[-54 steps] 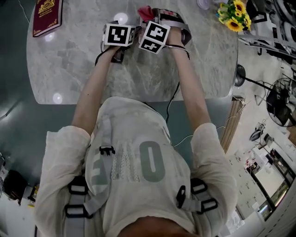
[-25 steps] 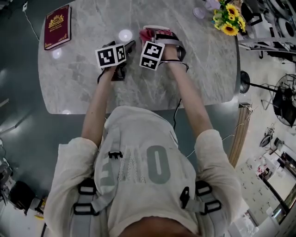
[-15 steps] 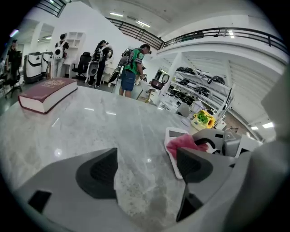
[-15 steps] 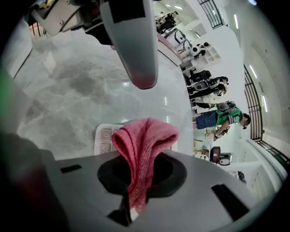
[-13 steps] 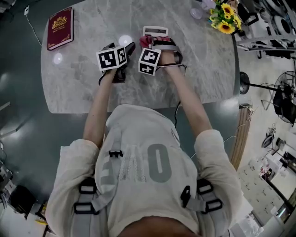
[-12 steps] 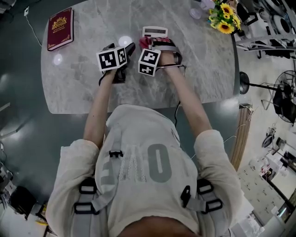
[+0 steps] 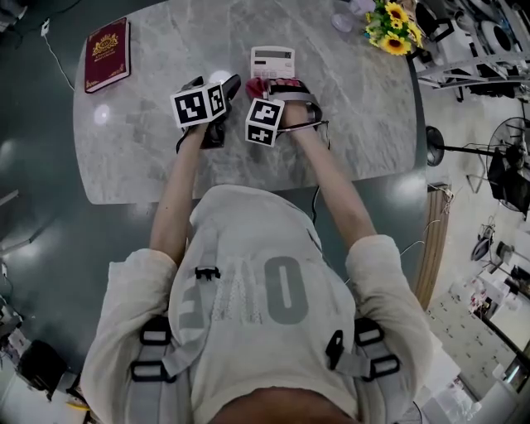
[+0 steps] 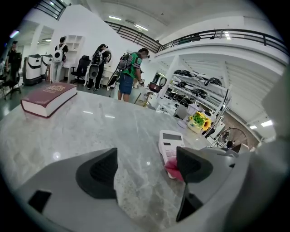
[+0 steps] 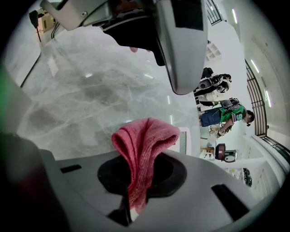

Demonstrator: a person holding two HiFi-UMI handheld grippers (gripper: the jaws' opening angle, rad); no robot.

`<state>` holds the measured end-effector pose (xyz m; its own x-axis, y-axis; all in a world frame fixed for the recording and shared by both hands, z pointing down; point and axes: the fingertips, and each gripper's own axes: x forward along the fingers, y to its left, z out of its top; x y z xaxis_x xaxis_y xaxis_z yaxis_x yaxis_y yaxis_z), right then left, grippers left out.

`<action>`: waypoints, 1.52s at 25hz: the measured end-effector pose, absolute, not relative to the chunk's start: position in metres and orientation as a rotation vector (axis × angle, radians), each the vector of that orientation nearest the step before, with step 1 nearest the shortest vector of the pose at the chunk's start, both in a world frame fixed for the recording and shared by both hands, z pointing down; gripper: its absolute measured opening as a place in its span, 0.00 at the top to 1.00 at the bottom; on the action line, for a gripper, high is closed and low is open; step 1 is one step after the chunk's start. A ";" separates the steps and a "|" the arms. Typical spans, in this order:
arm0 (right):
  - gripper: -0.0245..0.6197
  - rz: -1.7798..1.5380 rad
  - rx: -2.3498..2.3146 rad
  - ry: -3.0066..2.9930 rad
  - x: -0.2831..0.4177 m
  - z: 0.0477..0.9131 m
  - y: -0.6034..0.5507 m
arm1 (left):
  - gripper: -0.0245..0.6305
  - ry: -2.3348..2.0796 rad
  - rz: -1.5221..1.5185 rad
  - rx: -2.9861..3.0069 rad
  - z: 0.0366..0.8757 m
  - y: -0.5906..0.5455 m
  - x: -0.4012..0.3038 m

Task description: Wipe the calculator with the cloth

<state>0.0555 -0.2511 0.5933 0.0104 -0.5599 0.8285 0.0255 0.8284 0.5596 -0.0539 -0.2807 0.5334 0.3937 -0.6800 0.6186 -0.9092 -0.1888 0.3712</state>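
Observation:
A pale calculator [image 7: 272, 61] lies flat on the marble table [image 7: 132, 149]. At its near end, my right gripper [image 7: 260, 86] is shut on a red cloth [image 7: 255, 85]. In the right gripper view the folded cloth [image 9: 144, 141] sticks up from between the shut jaws, and a strip of the calculator [image 9: 183, 140] shows behind it. My left gripper [image 7: 230, 84] hovers just left of the calculator, open and holding nothing. The left gripper view has the calculator [image 8: 170, 142] and the cloth [image 8: 174, 169] beside the right jaw, outside the gap.
A dark red book [image 7: 107, 53] lies at the table's far left corner. A pot of sunflowers [image 7: 390, 16] stands at the far right. People stand in the background [image 8: 131, 72]. The table's near edge [image 7: 248, 186] is close to the person's body.
The right gripper has drawn the cloth back toward the person, uncovering most of the calculator. The left gripper has stayed beside it, still open.

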 end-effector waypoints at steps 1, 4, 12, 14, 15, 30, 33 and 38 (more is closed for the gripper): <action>0.88 -0.480 0.447 -1.502 0.056 0.594 -0.249 | 0.33 -1.359 0.409 1.949 0.532 -0.280 -0.053; 0.88 -0.471 0.440 -1.505 0.057 0.594 -0.242 | 0.33 -1.359 0.399 1.959 0.526 -0.278 -0.050; 0.88 -0.481 0.447 -1.511 0.058 0.595 -0.231 | 0.33 -1.362 0.375 1.979 0.515 -0.274 -0.047; 0.88 -0.486 0.448 -1.510 0.057 0.595 -0.230 | 0.33 -1.365 0.369 1.987 0.511 -0.274 -0.047; 0.88 -0.490 0.448 -1.509 0.057 0.594 -0.230 | 0.33 -1.366 0.366 1.990 0.509 -0.273 -0.047; 0.88 -0.465 0.457 -1.560 0.058 0.588 -0.234 | 0.33 -1.369 0.282 2.051 0.483 -0.275 -0.045; 0.88 -0.494 0.552 -1.600 0.057 0.562 -0.246 | 0.33 -1.359 0.231 2.097 0.459 -0.279 -0.041; 0.88 -0.545 0.770 -1.704 0.056 0.489 -0.267 | 0.33 -1.402 0.117 2.217 0.400 -0.286 -0.032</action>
